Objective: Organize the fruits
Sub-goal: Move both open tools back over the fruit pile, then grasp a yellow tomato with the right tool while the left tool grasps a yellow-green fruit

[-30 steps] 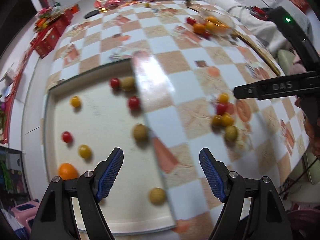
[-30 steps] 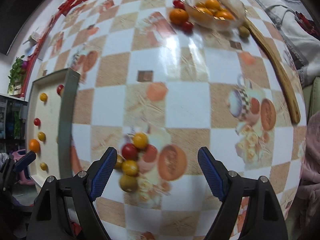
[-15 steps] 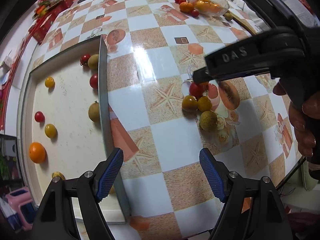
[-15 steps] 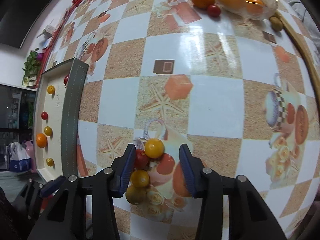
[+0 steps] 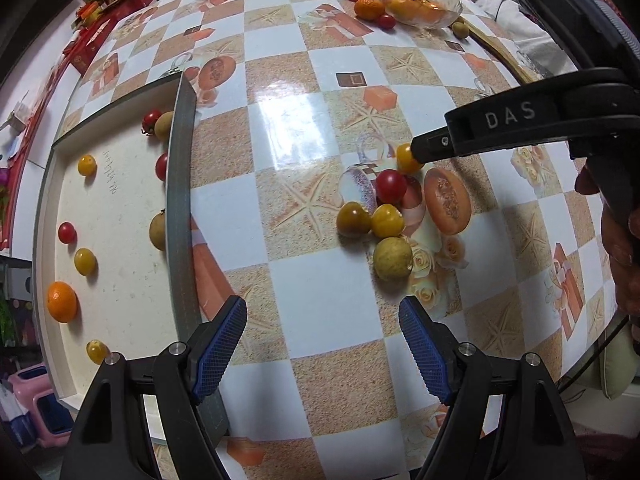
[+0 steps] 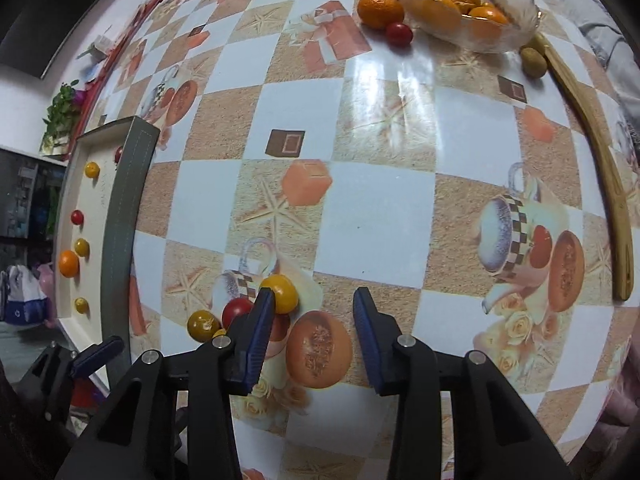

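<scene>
Grey-rimmed tray (image 5: 178, 216) at the left holds scattered small fruits, and the left gripper (image 5: 322, 350) hovers beside it over the checked surface (image 5: 304, 288) with fingers spread wide, gripping nothing. To the right, a yellow tomato (image 6: 283, 293) sits against the tip of the right gripper's (image 6: 314, 320) left finger, not between the spread fingers; the red tomato (image 6: 237, 311) lies outside that finger.
</scene>
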Action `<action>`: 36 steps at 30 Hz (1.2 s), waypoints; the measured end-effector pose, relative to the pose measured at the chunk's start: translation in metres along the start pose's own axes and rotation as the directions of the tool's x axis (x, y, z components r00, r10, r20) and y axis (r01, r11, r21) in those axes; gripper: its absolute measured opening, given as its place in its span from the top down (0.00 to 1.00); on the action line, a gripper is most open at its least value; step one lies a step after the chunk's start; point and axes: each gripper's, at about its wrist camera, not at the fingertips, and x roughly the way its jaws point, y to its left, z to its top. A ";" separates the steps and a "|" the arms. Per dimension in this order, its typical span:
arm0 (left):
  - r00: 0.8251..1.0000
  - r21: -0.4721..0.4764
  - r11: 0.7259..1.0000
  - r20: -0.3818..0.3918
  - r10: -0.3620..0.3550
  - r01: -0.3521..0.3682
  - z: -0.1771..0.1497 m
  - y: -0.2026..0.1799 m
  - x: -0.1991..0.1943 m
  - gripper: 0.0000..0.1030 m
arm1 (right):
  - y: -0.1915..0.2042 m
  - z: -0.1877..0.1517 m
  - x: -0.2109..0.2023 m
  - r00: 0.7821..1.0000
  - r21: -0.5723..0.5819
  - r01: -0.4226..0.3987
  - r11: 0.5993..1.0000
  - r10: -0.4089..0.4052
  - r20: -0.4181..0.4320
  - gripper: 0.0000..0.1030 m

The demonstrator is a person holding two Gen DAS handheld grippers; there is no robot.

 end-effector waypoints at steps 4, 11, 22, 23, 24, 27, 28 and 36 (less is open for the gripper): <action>1.000 -0.006 1.000 -0.004 0.013 -0.013 -0.001 -0.002 0.000 0.23 | 0.007 0.002 0.010 0.998 -0.022 -0.050 0.998 0.050 -0.030 0.58; 1.000 -0.063 0.998 -0.023 0.022 -0.023 0.001 -0.002 0.004 0.23 | 0.025 0.006 0.016 0.993 -0.077 -0.115 0.990 0.111 -0.049 0.74; 1.000 -0.115 0.993 -0.029 0.000 -0.003 0.019 -0.021 0.017 0.23 | -0.035 -0.001 -0.004 0.992 0.035 -0.128 0.991 0.128 -0.007 0.85; 0.999 -0.122 0.992 -0.032 -0.001 -0.003 0.020 -0.022 0.019 0.23 | -0.038 -0.002 -0.006 0.992 0.038 -0.125 0.991 0.125 -0.006 0.85; 0.999 -0.128 0.992 -0.034 -0.002 -0.002 0.023 -0.022 0.022 0.23 | -0.038 -0.003 -0.006 0.992 0.038 -0.123 0.992 0.124 -0.006 0.85; 0.999 -0.128 0.992 -0.048 0.004 -0.010 0.029 -0.026 0.030 0.23 | -0.040 -0.003 -0.007 0.992 0.035 -0.125 0.992 0.125 -0.004 0.85; 0.999 -0.127 0.992 -0.053 0.005 -0.011 0.030 -0.026 0.032 0.23 | -0.040 -0.004 -0.007 0.992 0.033 -0.125 0.992 0.125 -0.003 0.85; 0.998 -0.128 0.992 -0.068 0.001 -0.010 0.035 -0.034 0.043 0.44 | -0.037 0.000 -0.006 0.995 -0.001 -0.098 0.995 0.098 0.002 0.83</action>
